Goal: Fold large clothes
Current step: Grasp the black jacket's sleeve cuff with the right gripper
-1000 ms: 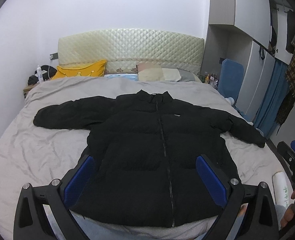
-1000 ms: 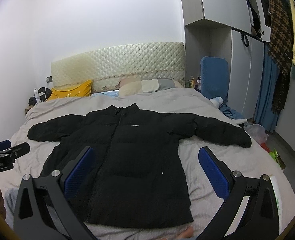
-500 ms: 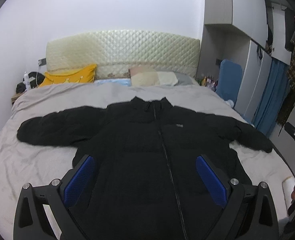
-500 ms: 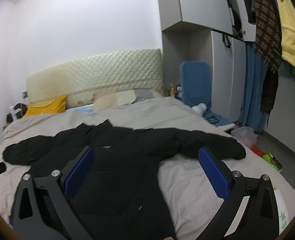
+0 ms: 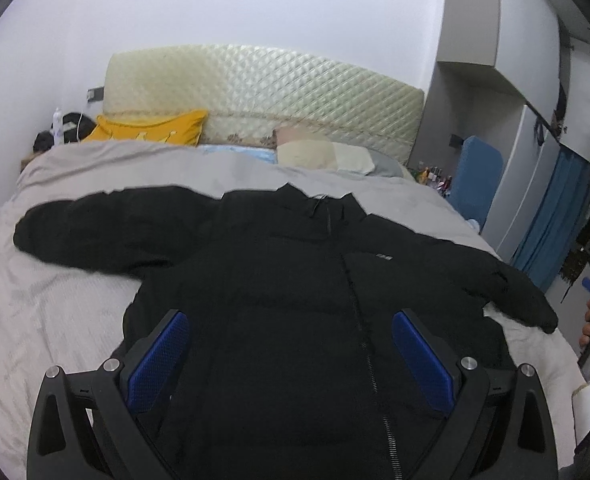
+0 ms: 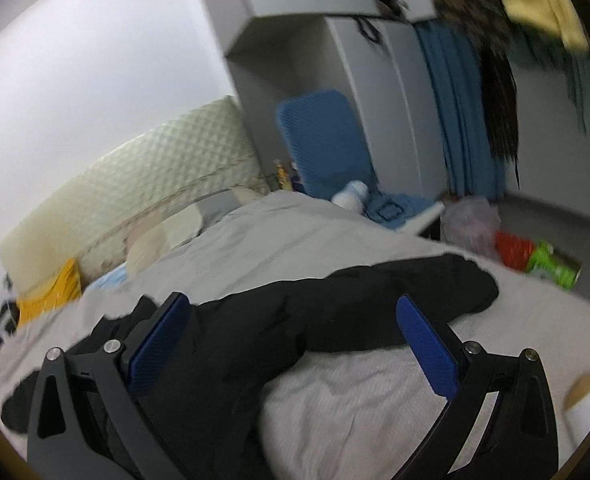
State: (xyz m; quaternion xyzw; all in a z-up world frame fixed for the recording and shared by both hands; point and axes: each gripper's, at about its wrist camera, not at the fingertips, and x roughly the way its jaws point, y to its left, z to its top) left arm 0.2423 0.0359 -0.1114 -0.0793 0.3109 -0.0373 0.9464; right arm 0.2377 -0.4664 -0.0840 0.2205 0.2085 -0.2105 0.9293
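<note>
We have the black puffer jacket (image 5: 295, 300) spread front-up on the bed (image 5: 47, 312), zipped, collar toward the headboard and hem toward us, both sleeves stretched out sideways so the garment's widest line runs across our view. The left claw (image 5: 291, 364) hovers over the lower body of the jacket, with the zip running just right of its centre line and the left sleeve (image 5: 107, 232) lying ahead and well to its left. The right claw (image 6: 295, 344) points at the right sleeve (image 6: 395, 304), which stretches ahead of it, running from lower left to upper right, with the cuff beyond its right finger. So the right claw is the nearer one for that sleeve, and we judge the first fold is to bring it in across the chest. Both claws stand wide apart, blue pads (image 5: 159, 360) showing, and neither grips anything; whether either touches the fabric we cannot tell.
</note>
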